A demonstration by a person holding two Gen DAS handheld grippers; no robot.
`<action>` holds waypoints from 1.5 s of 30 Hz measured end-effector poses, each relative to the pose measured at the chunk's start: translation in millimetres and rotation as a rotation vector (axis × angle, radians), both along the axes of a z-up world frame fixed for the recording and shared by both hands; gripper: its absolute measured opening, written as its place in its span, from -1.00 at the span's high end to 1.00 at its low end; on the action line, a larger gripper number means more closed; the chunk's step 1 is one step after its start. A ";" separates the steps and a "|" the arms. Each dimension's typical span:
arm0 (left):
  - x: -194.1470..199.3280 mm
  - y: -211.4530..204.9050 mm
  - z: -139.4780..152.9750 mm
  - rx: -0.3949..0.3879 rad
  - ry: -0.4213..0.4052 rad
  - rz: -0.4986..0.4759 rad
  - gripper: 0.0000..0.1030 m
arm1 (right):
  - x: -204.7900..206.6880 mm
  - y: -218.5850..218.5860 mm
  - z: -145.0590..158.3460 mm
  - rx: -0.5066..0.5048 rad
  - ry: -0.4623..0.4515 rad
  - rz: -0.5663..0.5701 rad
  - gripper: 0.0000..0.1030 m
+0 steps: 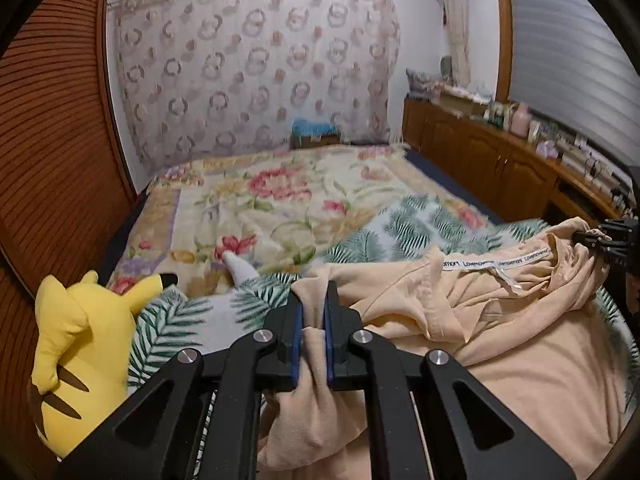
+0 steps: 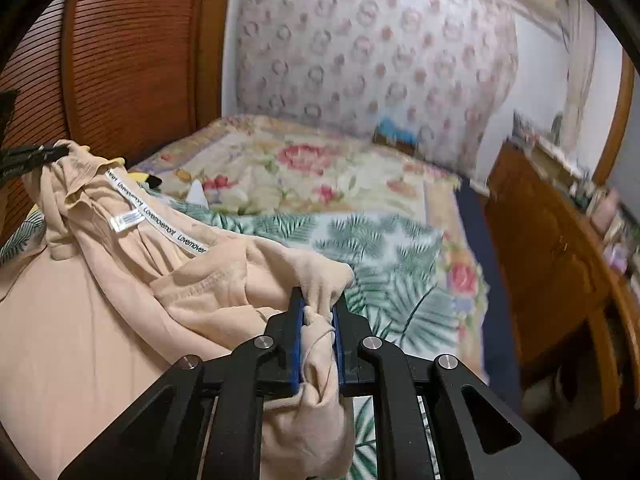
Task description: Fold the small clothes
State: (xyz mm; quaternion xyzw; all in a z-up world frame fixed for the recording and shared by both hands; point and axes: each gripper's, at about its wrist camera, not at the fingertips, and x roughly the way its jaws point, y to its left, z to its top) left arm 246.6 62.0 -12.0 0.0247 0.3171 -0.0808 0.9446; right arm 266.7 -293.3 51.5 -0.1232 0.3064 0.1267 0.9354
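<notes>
With the left gripper point(image 1: 314, 320) and the right gripper point(image 2: 318, 320) each pinching a bunched shoulder of the peach shirt point(image 1: 500, 320) above the palm-leaf blanket point(image 1: 416, 220), I think both should stretch it taut before laying it flat.

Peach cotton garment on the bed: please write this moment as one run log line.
item: peach cotton garment | left gripper: jaws shut on it | right gripper: jaws shut on it | under: palm-leaf print blanket
</notes>
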 end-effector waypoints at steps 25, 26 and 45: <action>-1.6 -23.3 5.0 -0.051 0.103 -0.133 -0.41 | -10.7 32.0 36.1 0.079 0.127 0.125 -0.04; 2.6 -28.5 4.9 -0.068 0.113 -0.151 -0.41 | -7.5 32.1 33.8 0.081 0.143 0.128 -0.04; 0.7 -77.9 -3.5 0.012 0.172 -0.236 0.93 | -33.8 -1.0 52.4 0.241 0.005 0.226 0.94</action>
